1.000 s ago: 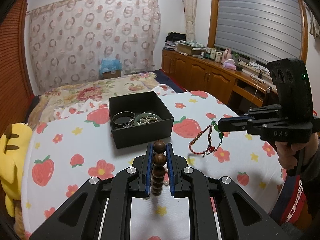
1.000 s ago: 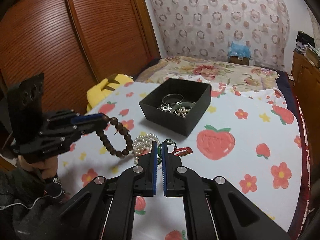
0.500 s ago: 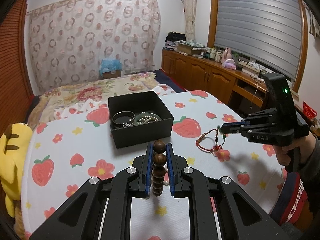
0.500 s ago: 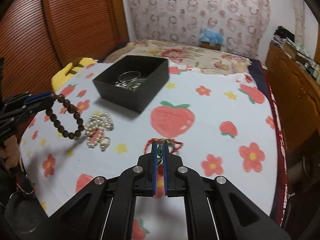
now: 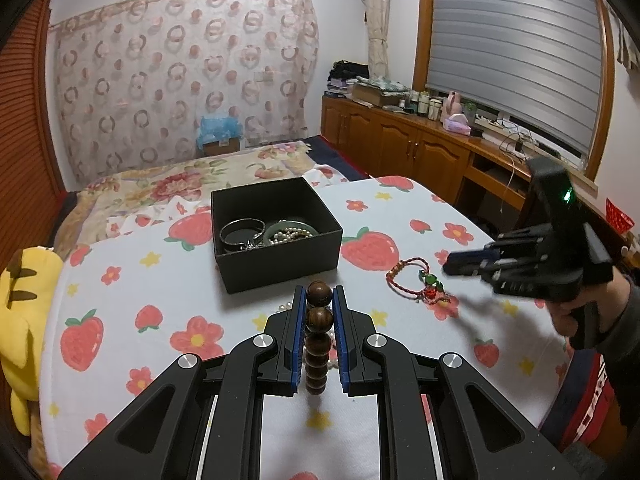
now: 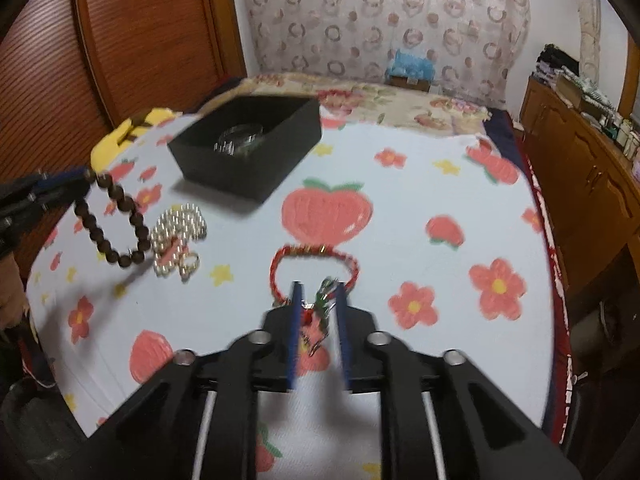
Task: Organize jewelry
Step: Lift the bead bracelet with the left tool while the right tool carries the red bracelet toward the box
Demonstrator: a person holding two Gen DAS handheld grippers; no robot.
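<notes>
Fingers of the right gripper [image 6: 318, 312] have parted, dropping the red cord bracelet [image 5: 416, 282] on the tablecloth [image 5: 120, 248], unboxed. Left gripper [image 5: 319, 316] clamps the wooden bead bracelet [image 6: 110, 220]

Our left gripper [image 5: 319, 300] is raised above the table, level, pointing forward, fingers closed on a wooden bead bracelet [image 5: 318, 336] that hangs between the blue pads. Our right gripper [image 6: 318, 300] is low, tilted down, fingers parted; a red cord bracelet [image 6: 314, 266] lies beneath the tips, apparently not gripped, though that view is blurred. From the left wrist view, our right hand [image 5: 576, 314] wraps the gripper's handle, dark sleeve at the wrist.
</notes>
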